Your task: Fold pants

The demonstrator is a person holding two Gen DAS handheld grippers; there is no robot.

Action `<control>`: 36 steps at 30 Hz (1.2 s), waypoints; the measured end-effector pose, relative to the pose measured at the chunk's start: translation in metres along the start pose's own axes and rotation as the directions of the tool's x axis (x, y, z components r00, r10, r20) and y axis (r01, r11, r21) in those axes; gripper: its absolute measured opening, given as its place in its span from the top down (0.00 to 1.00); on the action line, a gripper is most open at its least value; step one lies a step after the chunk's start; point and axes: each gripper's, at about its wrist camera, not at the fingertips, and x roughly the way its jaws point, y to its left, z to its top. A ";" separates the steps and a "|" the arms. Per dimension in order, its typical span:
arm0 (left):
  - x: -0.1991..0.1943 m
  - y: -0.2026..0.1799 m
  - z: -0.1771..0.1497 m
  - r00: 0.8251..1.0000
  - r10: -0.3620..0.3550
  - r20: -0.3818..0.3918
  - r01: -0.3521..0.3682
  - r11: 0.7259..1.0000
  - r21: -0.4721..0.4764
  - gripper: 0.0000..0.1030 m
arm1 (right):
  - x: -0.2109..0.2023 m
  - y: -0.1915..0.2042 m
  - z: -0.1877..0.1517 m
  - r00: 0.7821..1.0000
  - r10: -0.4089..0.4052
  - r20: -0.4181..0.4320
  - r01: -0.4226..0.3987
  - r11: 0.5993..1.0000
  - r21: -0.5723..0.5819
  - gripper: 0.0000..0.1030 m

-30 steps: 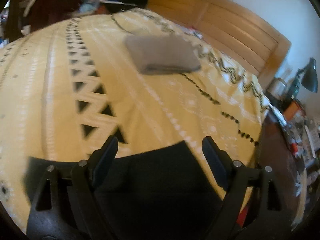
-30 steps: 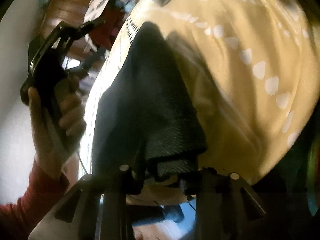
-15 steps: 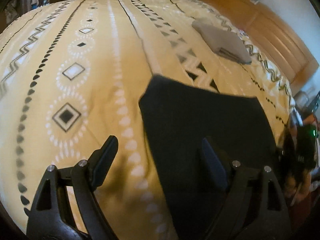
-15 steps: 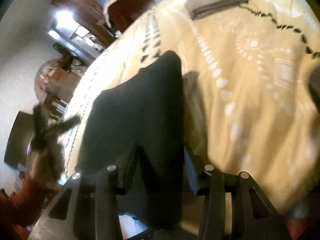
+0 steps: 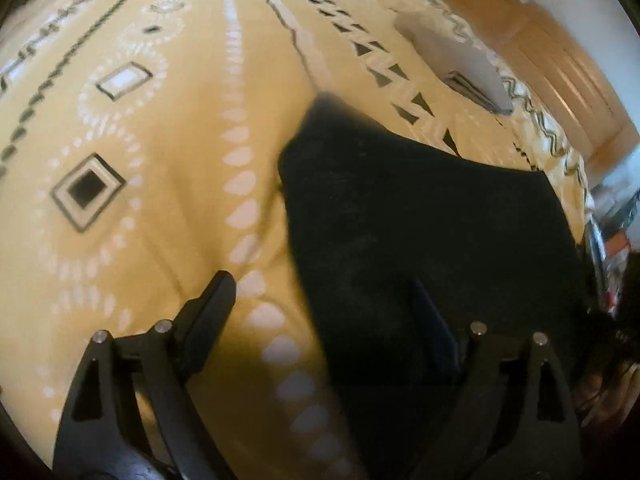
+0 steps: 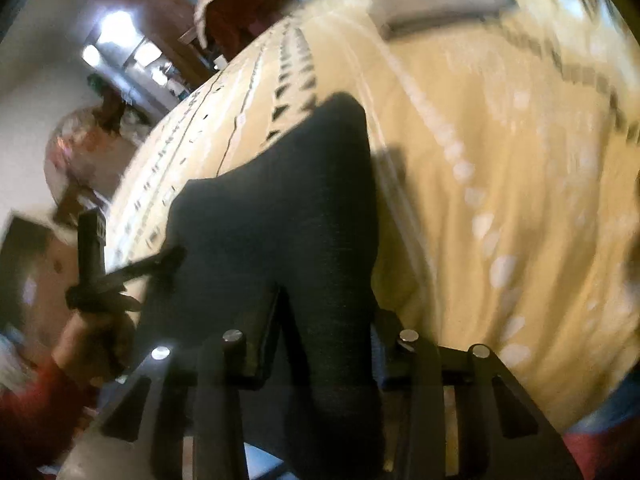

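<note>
Pants [image 5: 420, 216] lie on bed [image 5: 168, 152], at its near edge, toward the near right corner. Folded cloth [image 5: 456, 60] lies on bed farther in, toward headboard [image 5: 560, 64], well apart from pants. Left claw [image 5: 324, 308] over near edge: left finger above bare bed, right finger above pants. Right claw [image 6: 324, 332] straddles pants' near right end at bed's edge. Left hand [image 6: 96, 340] beside pants' left side.
</note>
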 end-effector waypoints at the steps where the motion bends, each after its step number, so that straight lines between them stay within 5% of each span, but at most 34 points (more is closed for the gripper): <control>1: 0.000 -0.003 0.000 1.000 0.011 0.000 -0.011 1.000 0.006 0.14 | -0.001 0.007 0.000 1.000 -0.026 0.010 0.026 0.999 -0.041 0.58; 4: -0.001 -0.003 0.002 1.000 0.013 0.003 -0.013 1.000 0.000 0.14 | 0.004 0.008 0.008 0.999 -0.035 0.015 0.036 0.998 -0.052 0.60; 6: -0.001 -0.003 0.001 1.000 0.010 0.011 -0.010 1.000 -0.010 0.14 | 0.008 0.009 0.014 0.999 -0.038 0.018 0.039 0.998 -0.058 0.74; 10: -0.006 -0.001 -0.004 1.000 0.008 0.013 -0.008 1.000 -0.010 0.14 | 0.005 0.073 0.013 0.992 -0.070 0.101 0.093 0.964 -0.249 0.82; 15: -0.015 0.002 -0.001 0.999 0.036 0.016 -0.035 0.999 -0.032 0.14 | -0.003 0.114 -0.001 0.985 0.040 0.169 0.018 0.944 -0.329 0.89; 17: -0.017 0.005 0.000 0.998 0.046 0.030 -0.045 0.998 -0.044 0.14 | -0.019 0.099 0.003 0.963 0.175 0.207 -0.111 0.951 -0.289 0.91; 18: -0.018 0.006 0.000 0.998 0.048 0.034 -0.046 0.998 -0.051 0.14 | -0.018 0.065 0.011 0.947 0.241 0.213 -0.208 0.964 -0.165 0.91; 21: -0.014 0.004 0.000 0.998 0.051 0.031 -0.049 0.997 -0.059 0.14 | 0.021 -0.029 0.014 0.969 0.201 0.143 -0.224 0.959 0.173 0.90; 23: -0.012 0.000 0.001 0.998 0.057 0.031 -0.056 0.997 -0.047 0.14 | 0.037 -0.056 0.007 0.967 0.237 0.098 -0.254 0.934 0.250 0.90; 32: -0.017 -0.008 -0.002 0.999 0.043 0.020 -0.042 0.999 -0.033 0.14 | 0.046 -0.057 0.005 0.961 0.262 0.083 -0.274 0.940 0.203 0.92; 36: -0.016 -0.003 -0.011 1.000 -0.020 -0.015 0.020 0.999 -0.034 0.13 | 0.043 -0.065 0.017 0.955 0.294 0.036 -0.296 0.936 0.191 0.77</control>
